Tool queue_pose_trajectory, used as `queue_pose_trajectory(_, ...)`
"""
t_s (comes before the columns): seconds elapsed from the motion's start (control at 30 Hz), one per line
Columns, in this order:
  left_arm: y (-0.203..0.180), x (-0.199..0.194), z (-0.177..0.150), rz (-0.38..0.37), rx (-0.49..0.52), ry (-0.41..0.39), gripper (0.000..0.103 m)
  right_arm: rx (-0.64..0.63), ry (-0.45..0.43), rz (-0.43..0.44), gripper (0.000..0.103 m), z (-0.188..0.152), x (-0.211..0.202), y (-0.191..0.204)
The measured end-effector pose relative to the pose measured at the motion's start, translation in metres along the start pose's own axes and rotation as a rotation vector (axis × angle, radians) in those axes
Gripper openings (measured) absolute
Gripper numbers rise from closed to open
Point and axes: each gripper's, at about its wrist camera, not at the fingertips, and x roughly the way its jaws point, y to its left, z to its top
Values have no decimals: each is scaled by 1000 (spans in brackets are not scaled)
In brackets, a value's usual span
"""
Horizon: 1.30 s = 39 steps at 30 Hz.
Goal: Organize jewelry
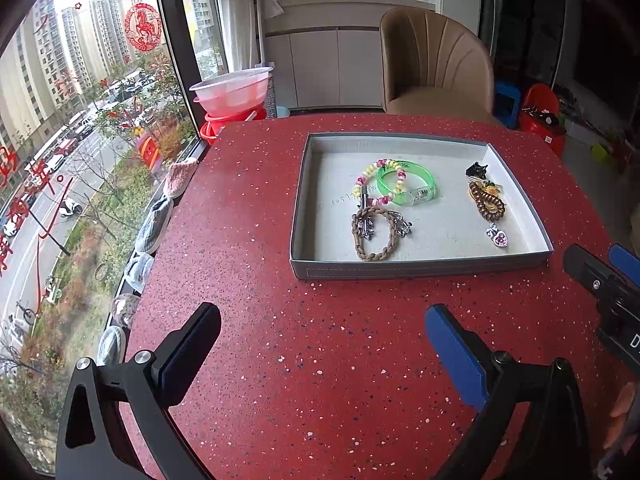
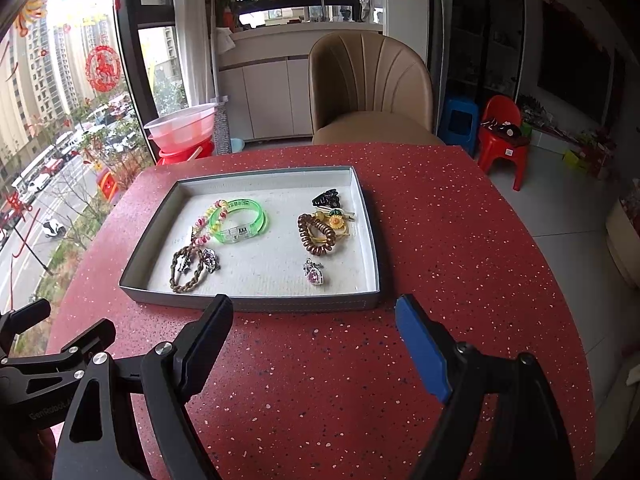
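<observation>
Hovering above the near part of the red bench (image 1: 256,240), the left claw (image 1: 320,348) and the right claw (image 2: 316,344) both stand wide and hold nothing. Beyond them the grey tray (image 2: 256,303) sits toward the bench's far edge, and all the jewelry in view lies inside it: a green bangle (image 2: 240,220), a beaded bracelet (image 2: 206,220) and a braided cord bracelet (image 2: 188,268) toward its left side; a coil hair tie (image 2: 316,234), a black clip (image 2: 326,199) and a heart charm (image 2: 314,274) toward its right. This fits either a sorted tray or one awaiting sorting (two loose groups). Any pick would need care where pieces overlap, since a neighbour may drag along.
</observation>
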Motion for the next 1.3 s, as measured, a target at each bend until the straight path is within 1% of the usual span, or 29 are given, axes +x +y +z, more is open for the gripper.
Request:
queue_pose_trajectory(0.3,-4,-2,0,-1,6,-8,103,0,-5,0,86,0,-1,-3)
queue_pose_trajectory(1.3,-3,7,-3,1,-8,24,103,-12,2,14,86,0,-1,-3)
